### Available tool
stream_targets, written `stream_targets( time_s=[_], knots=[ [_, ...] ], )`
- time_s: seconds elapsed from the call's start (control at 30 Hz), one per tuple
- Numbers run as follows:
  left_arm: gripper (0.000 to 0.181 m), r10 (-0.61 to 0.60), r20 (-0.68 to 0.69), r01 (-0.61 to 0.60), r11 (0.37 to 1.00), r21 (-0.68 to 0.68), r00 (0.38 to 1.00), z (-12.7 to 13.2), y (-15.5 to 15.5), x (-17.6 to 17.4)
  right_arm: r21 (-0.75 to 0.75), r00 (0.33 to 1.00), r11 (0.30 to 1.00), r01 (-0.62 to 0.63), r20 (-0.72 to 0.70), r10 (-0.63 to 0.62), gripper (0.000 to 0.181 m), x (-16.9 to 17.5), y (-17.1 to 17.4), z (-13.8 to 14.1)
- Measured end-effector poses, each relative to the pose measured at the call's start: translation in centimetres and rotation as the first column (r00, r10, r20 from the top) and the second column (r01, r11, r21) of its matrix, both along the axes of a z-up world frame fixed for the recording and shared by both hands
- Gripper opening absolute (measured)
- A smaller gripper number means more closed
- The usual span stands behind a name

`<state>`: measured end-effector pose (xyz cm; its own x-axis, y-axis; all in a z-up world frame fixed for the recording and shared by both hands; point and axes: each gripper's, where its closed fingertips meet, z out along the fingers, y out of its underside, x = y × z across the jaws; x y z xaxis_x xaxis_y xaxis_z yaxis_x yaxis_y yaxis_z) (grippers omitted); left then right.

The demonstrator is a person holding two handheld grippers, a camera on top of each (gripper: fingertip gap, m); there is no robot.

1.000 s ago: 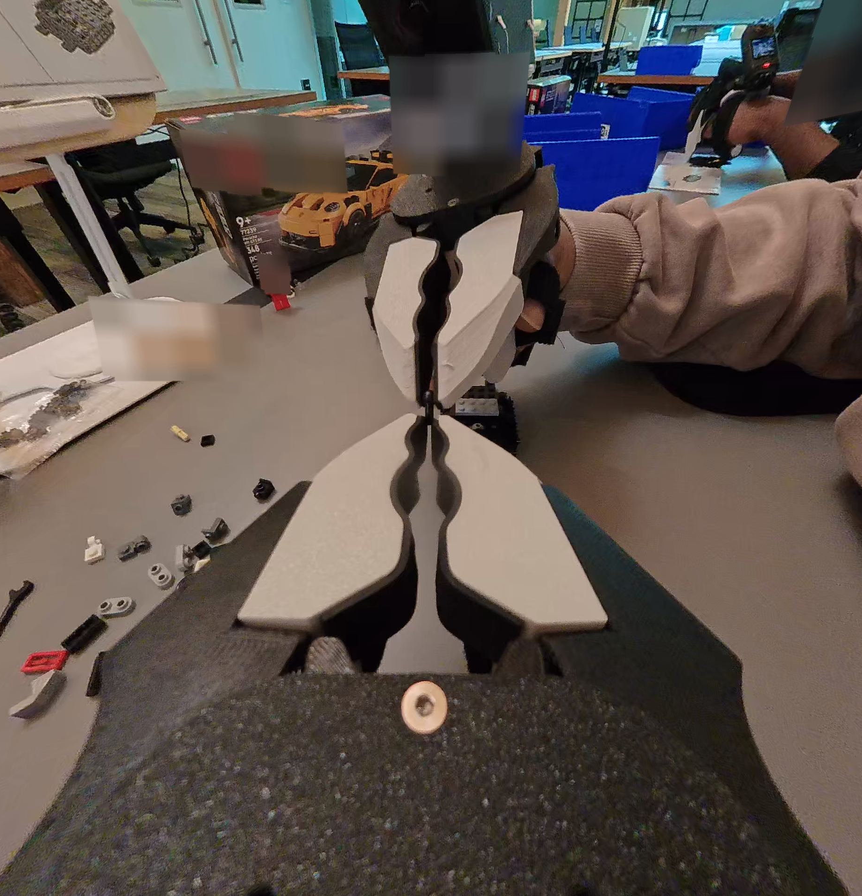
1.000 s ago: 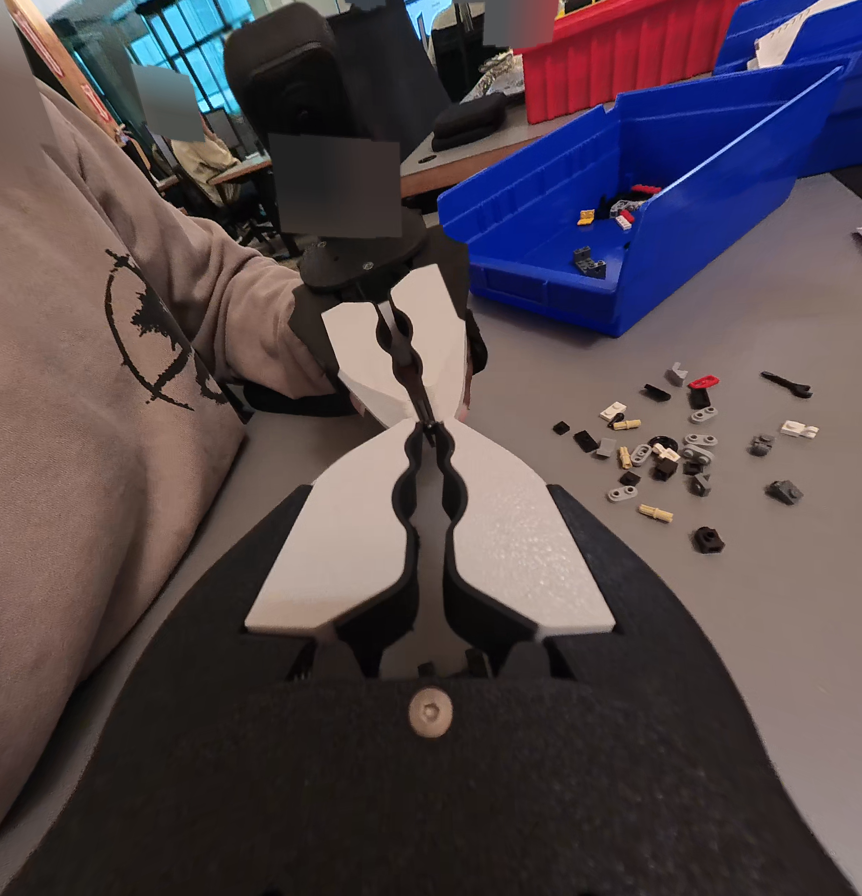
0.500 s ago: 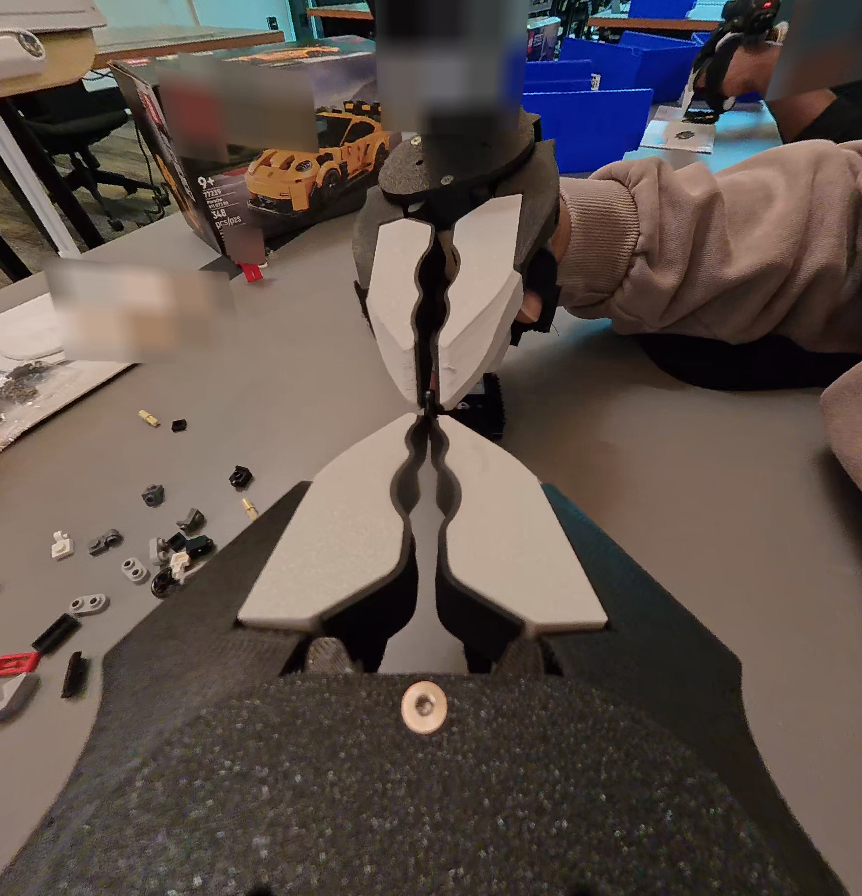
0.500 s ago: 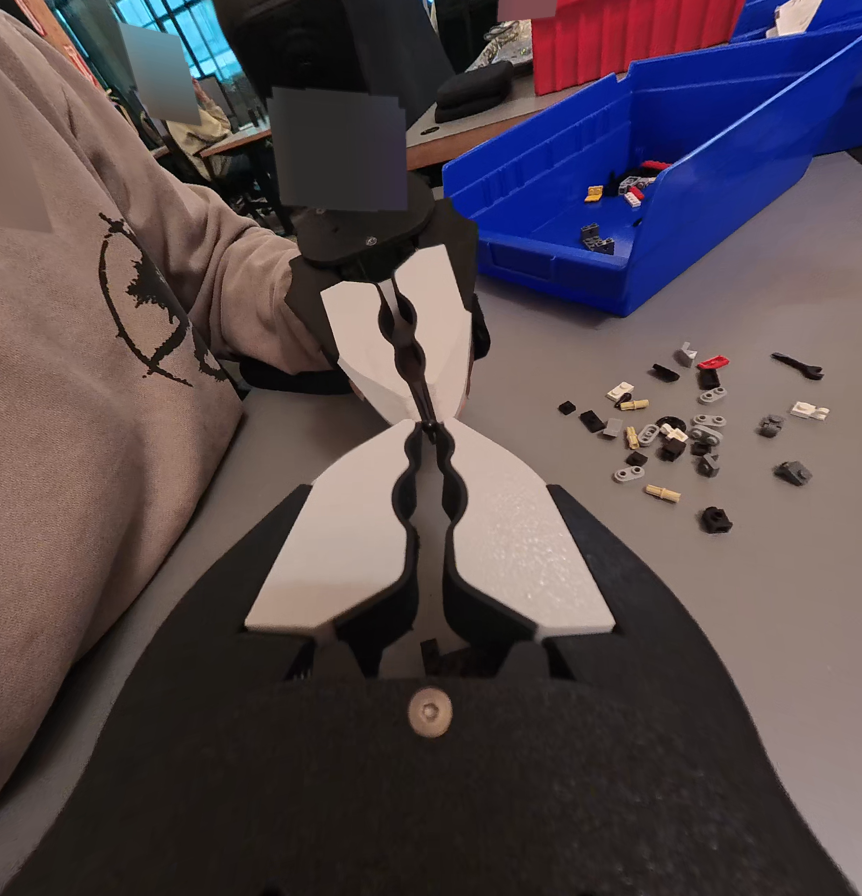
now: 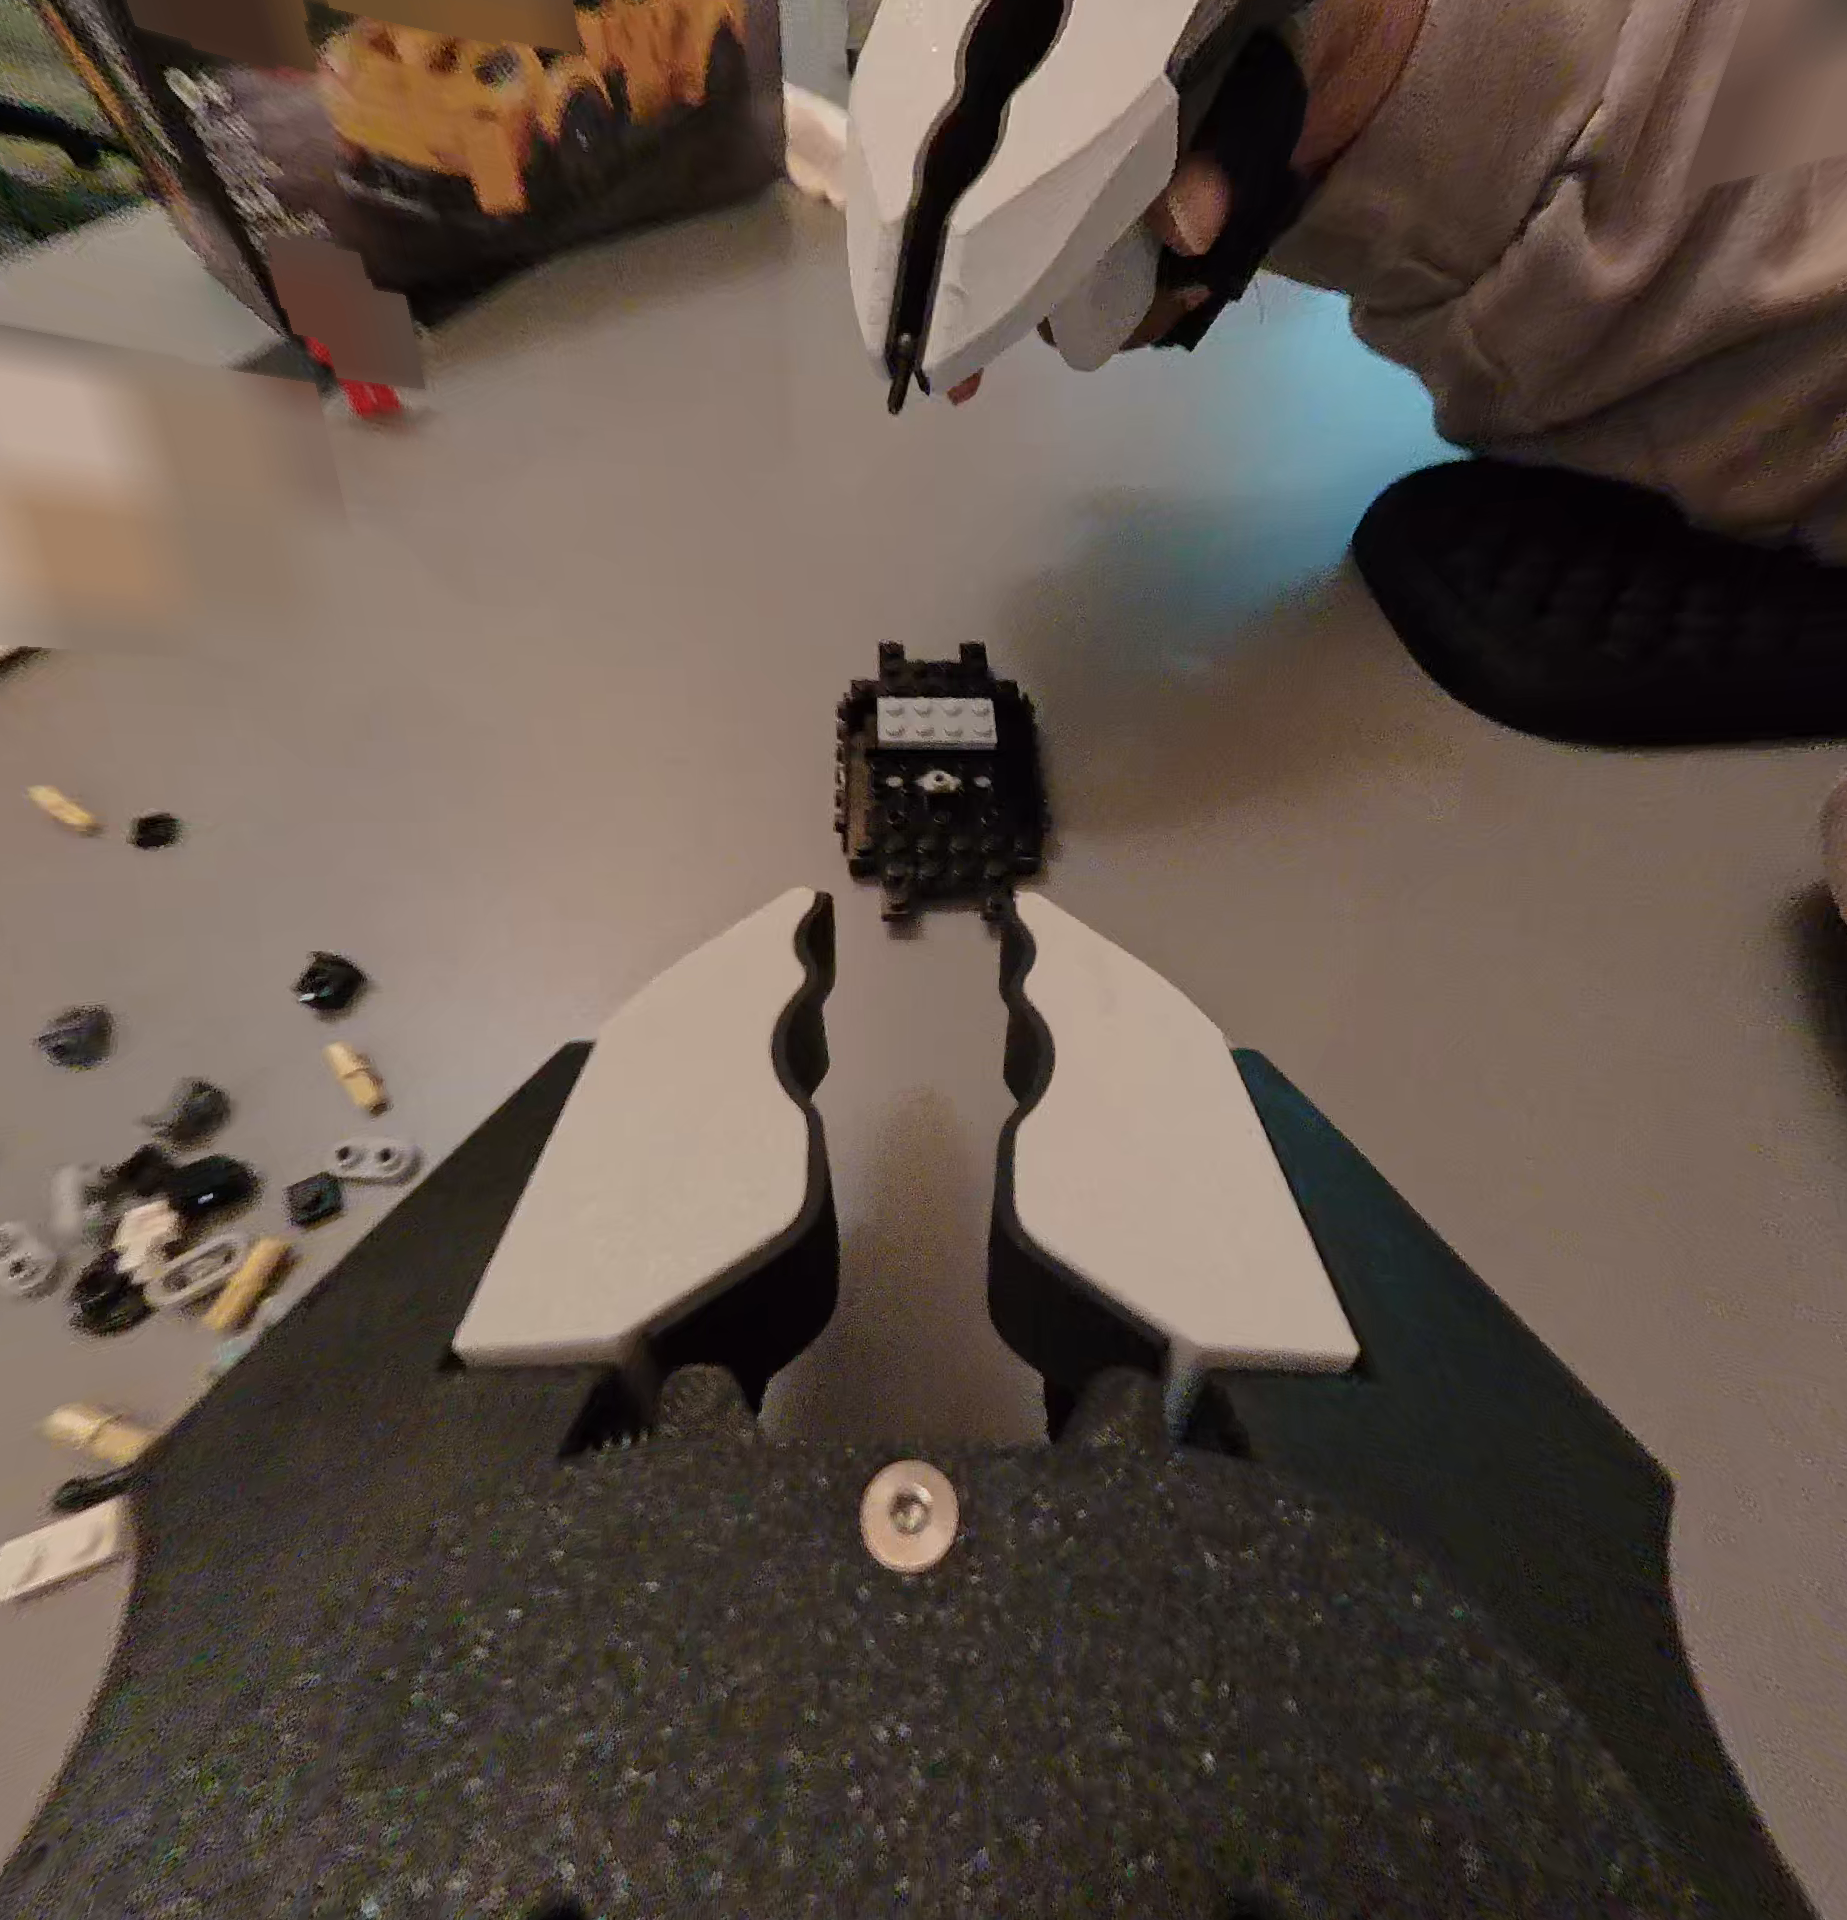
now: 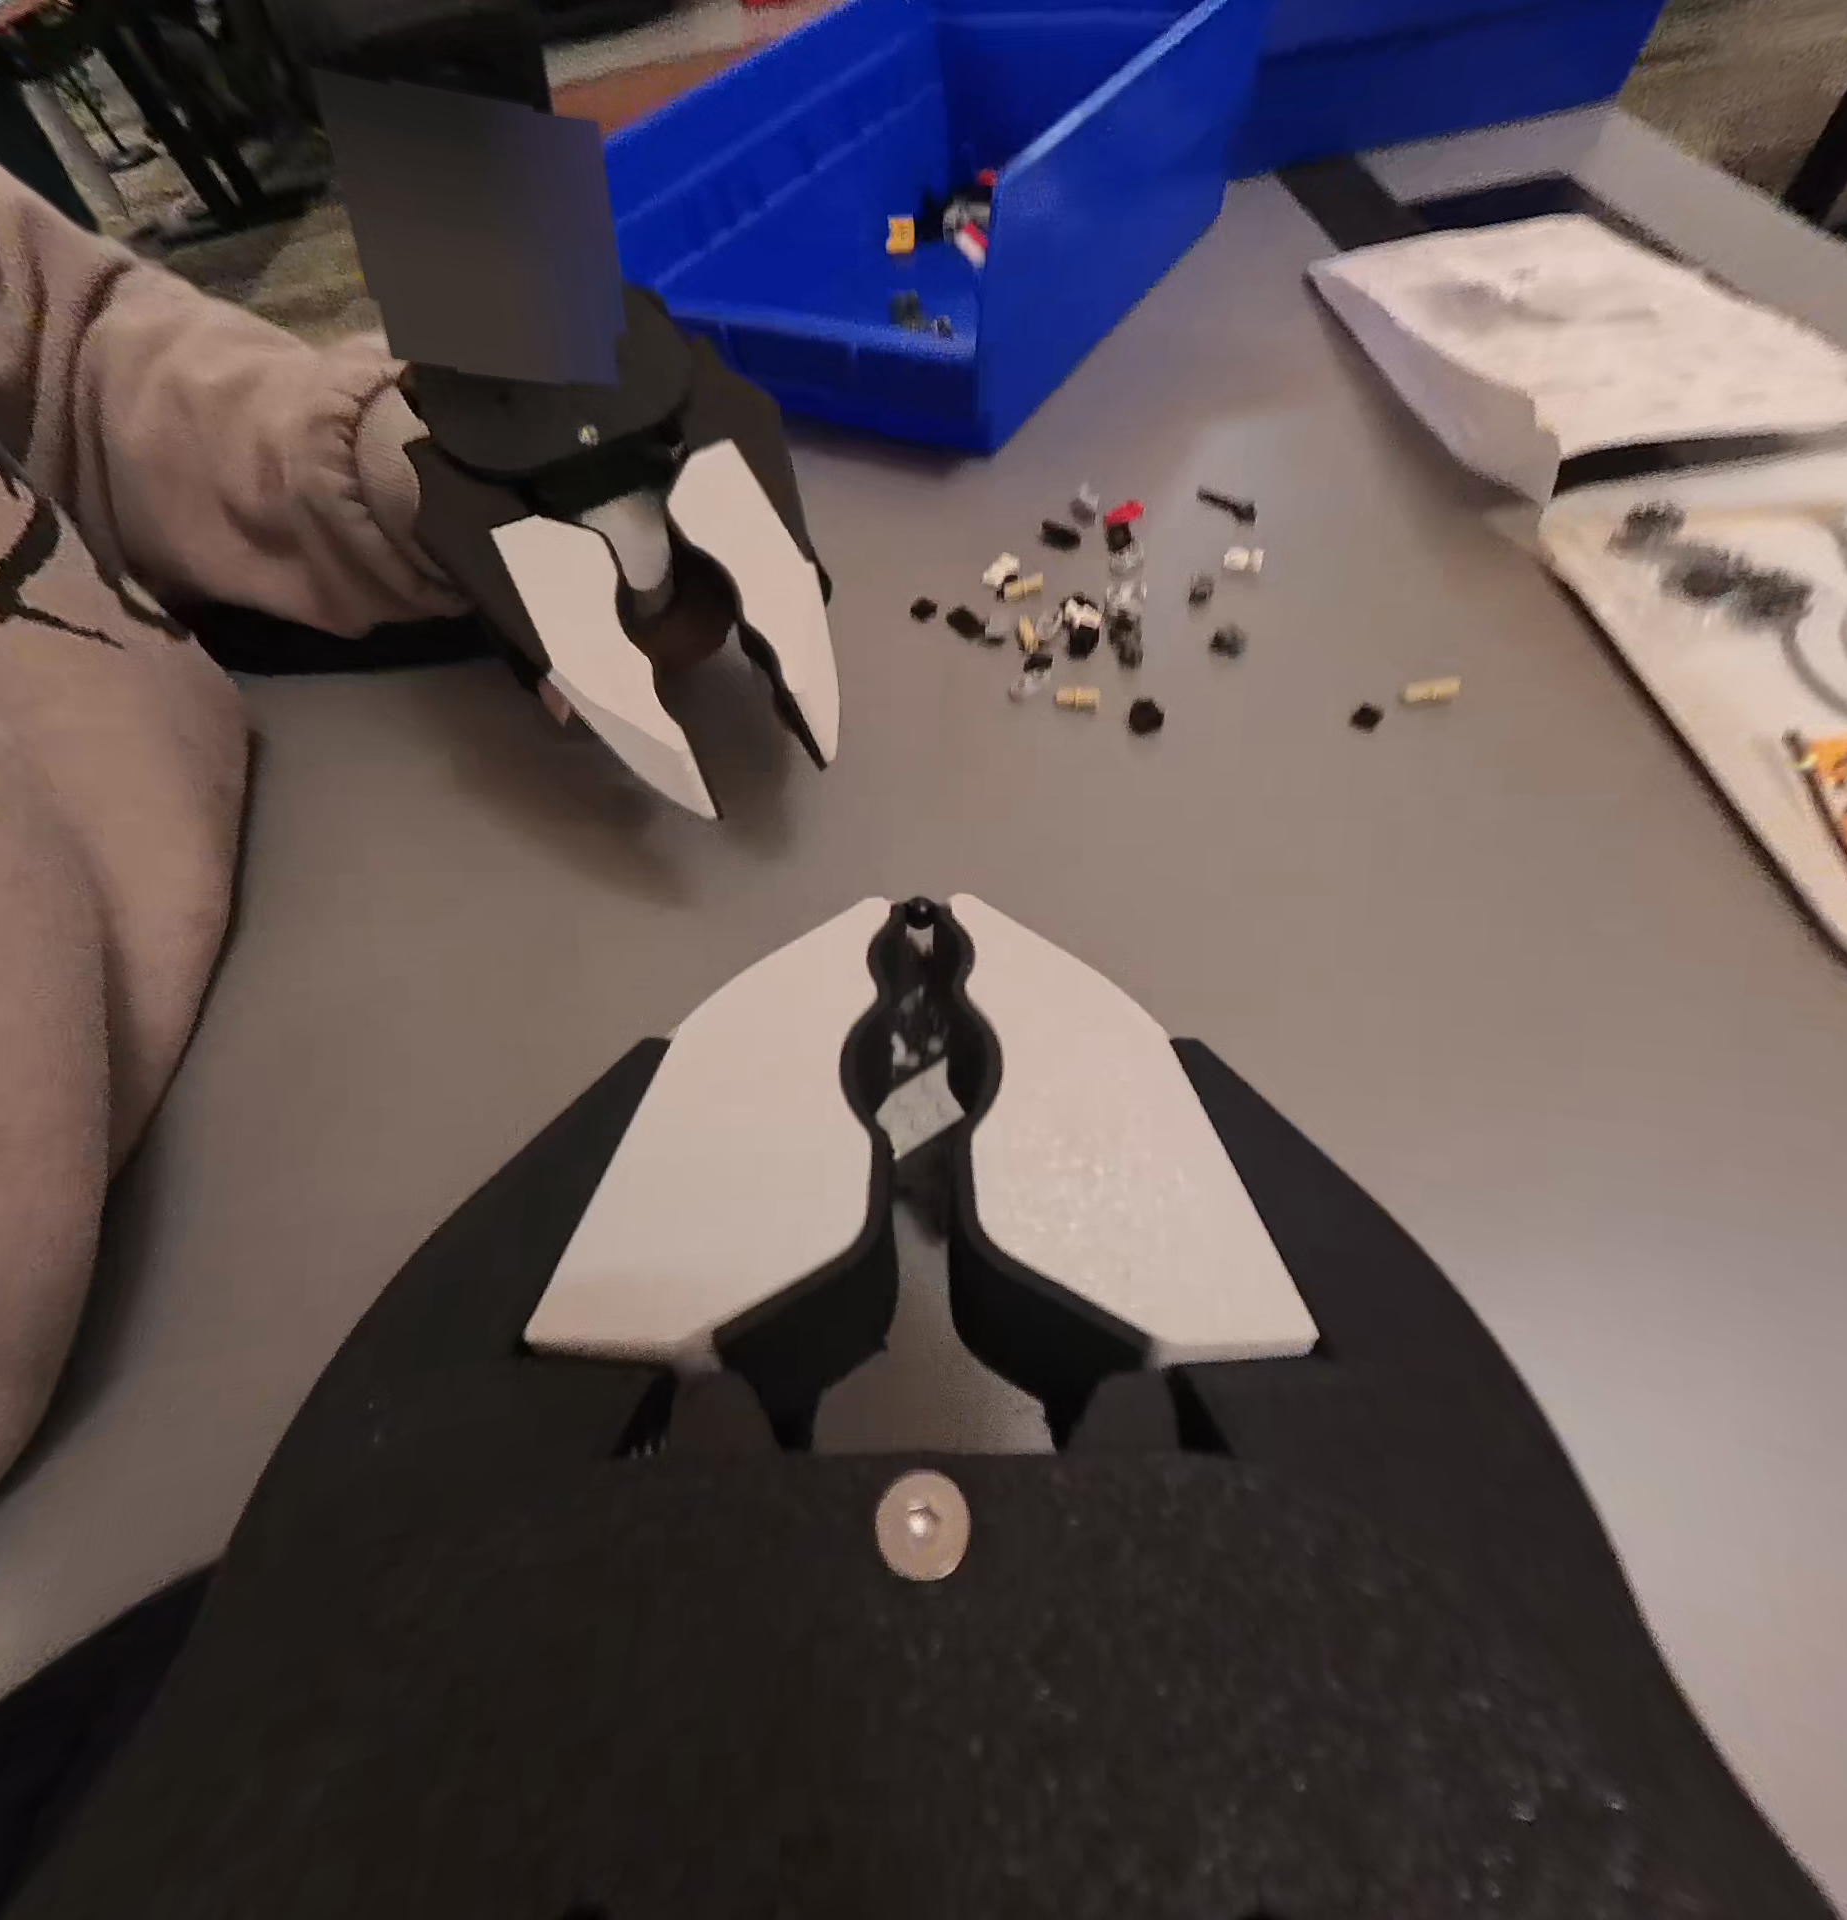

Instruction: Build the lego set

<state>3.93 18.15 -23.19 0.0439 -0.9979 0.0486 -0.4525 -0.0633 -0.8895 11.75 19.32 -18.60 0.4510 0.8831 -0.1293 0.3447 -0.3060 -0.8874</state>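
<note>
A small black lego assembly (image 5: 934,810) with a light grey plate on top sits on the grey table. My left gripper (image 5: 917,912) is open and empty, its fingertips just short of the assembly's near edge. My right gripper (image 6: 919,930) is shut on a small black pin (image 6: 911,912) held at its tips. In the left wrist view the right gripper (image 5: 911,382) hangs above and beyond the assembly. In the right wrist view the open left gripper (image 6: 763,781) is ahead to the left, and part of the assembly (image 6: 914,1107) shows through the gap between my right fingers.
Several loose small lego pieces (image 5: 171,1205) lie left of the left gripper; they also show in the right wrist view (image 6: 1085,613). A blue bin (image 6: 1095,260) with a few pieces, the set's box (image 5: 483,135) and white paper bags (image 6: 1584,332) stand around. A person's sleeves flank the work area. The tips of one gripper are about 10 cm away from the tips of the other.
The grippers met tip to tip on the small black pin. The left gripper has since opened and drawn back. The right gripper keeps the pin. Both views now tilt down at the assembly.
</note>
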Motion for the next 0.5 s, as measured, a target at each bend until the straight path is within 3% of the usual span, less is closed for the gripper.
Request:
stream_targets(
  time_s=[0.2, 0.5],
  knots=[
    [0.031, -0.040, -0.152, 0.039, 0.999, -0.009, 0.988, -2.6, -0.7, 2.2, -0.046, 0.987, 0.998, -0.047, 0.153, 0.054, 0.004, -0.4, -1.7, -4.0],
    [0.039, -0.028, -0.205, 0.029, 1.000, -0.001, 0.978, -3.3, -0.6, 2.7, -0.097, 0.952, 0.989, -0.115, 0.274, 0.137, 0.005, -2.1, -1.5, -7.0]
  ],
)
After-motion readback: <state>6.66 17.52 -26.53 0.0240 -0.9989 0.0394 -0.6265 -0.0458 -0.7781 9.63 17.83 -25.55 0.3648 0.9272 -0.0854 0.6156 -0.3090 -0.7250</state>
